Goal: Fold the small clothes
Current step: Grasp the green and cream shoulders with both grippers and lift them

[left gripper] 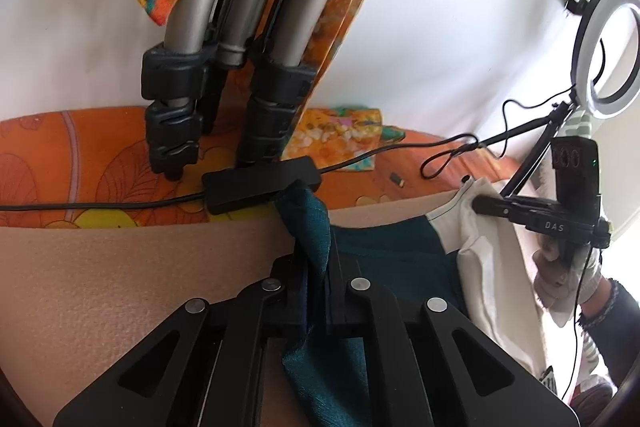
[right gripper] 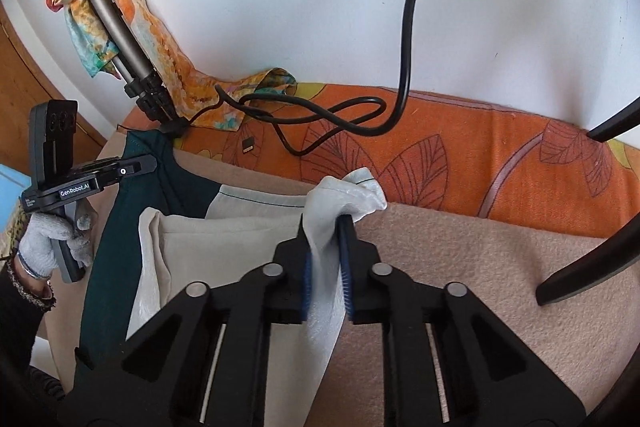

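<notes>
A small garment, teal on one side and cream on the other, lies on a beige mat. My left gripper is shut on a bunched teal corner that sticks up between its fingers. In the right wrist view my right gripper is shut on a cream corner, which rises past the blue-ribbed pads. Each view shows the other gripper too: the right gripper at the cream edge, and the left gripper at the teal edge, held by a gloved hand.
The beige mat lies on an orange leaf-print cloth. Grey tripod legs with black clamps stand behind, wrapped in colourful fabric. A black box with cables, a ring light and a dark chair leg crowd the edges.
</notes>
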A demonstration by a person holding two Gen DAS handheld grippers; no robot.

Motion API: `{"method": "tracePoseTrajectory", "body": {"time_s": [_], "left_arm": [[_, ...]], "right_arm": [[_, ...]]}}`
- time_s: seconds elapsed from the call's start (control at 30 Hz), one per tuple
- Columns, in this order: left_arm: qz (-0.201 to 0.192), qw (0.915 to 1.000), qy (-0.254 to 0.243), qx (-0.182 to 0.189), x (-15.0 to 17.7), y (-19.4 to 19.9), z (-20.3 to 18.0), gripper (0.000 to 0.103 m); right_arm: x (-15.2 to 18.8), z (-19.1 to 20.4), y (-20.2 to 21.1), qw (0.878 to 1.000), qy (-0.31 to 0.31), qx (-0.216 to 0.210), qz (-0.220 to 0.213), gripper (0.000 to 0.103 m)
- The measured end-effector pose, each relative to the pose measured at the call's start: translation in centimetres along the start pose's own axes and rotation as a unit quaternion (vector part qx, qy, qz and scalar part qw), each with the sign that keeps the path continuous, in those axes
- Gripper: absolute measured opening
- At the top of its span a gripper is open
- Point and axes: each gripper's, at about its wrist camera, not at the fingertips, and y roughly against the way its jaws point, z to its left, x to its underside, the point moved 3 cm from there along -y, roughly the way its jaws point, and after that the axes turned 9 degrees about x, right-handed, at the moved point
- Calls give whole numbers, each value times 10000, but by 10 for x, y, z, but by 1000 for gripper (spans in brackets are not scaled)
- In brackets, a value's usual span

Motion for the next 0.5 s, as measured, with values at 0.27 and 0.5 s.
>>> {"method": "tracePoseTrajectory", "body": {"time_s": [0.27, 0.5], "left_arm": [[-329, 9987, -127, 360, -5, 32, -24, 3], [-398, 9966, -459, 548, 4, 66, -64, 2]], "right_arm": [[-8, 3, 38, 9987, -62, -356, -354, 5], [-7, 14, 96, 9954, 54, -721, -622, 5]]}}
